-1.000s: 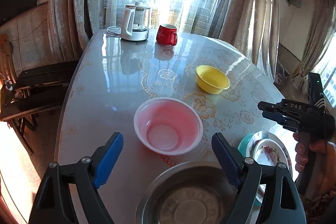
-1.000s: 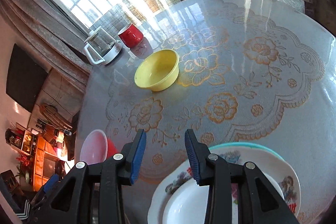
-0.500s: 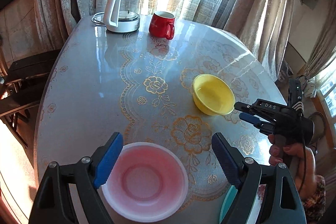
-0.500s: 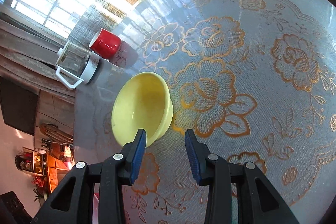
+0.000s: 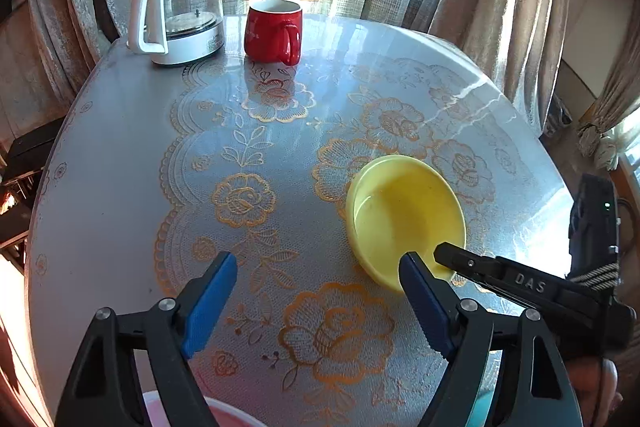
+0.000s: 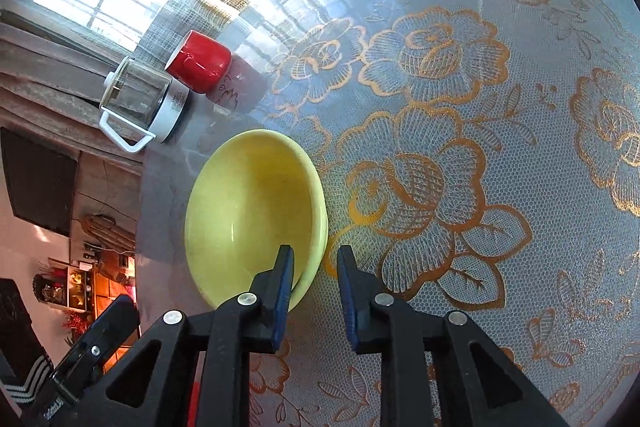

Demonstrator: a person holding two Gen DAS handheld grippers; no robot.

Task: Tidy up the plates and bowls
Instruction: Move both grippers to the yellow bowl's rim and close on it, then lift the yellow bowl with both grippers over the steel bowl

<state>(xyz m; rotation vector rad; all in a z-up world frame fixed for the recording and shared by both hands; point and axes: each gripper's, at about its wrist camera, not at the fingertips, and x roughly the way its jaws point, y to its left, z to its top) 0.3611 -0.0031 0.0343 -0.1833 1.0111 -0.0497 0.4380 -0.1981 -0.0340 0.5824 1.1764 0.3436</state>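
Note:
A yellow bowl (image 5: pixel 404 211) (image 6: pixel 248 211) sits upright on the lace-patterned table (image 5: pixel 120 187). My right gripper (image 6: pixel 314 267) straddles its near rim, one finger inside the bowl and one outside. Its jaws are closing, and a small gap still shows between the outer pad and the rim. In the left wrist view the right gripper (image 5: pixel 444 255) reaches in from the right. My left gripper (image 5: pixel 320 291) hovers wide open over bare table just left of the bowl, jaws closing slightly with nothing between them. A pink bowl (image 5: pixel 232 415) peeks in at the bottom edge.
A glass kettle (image 5: pixel 180 15) and a red mug (image 5: pixel 274 31) stand at the table's far edge by the curtains. A teal plate rim (image 5: pixel 480 411) shows at the bottom right. Dark chairs (image 5: pixel 28 155) stand left of the table.
My left gripper has moved forward past the pink bowl and steel dish, toward the yellow bowl. My right gripper came down from the plates onto the yellow bowl's rim, and its jaws narrowed.

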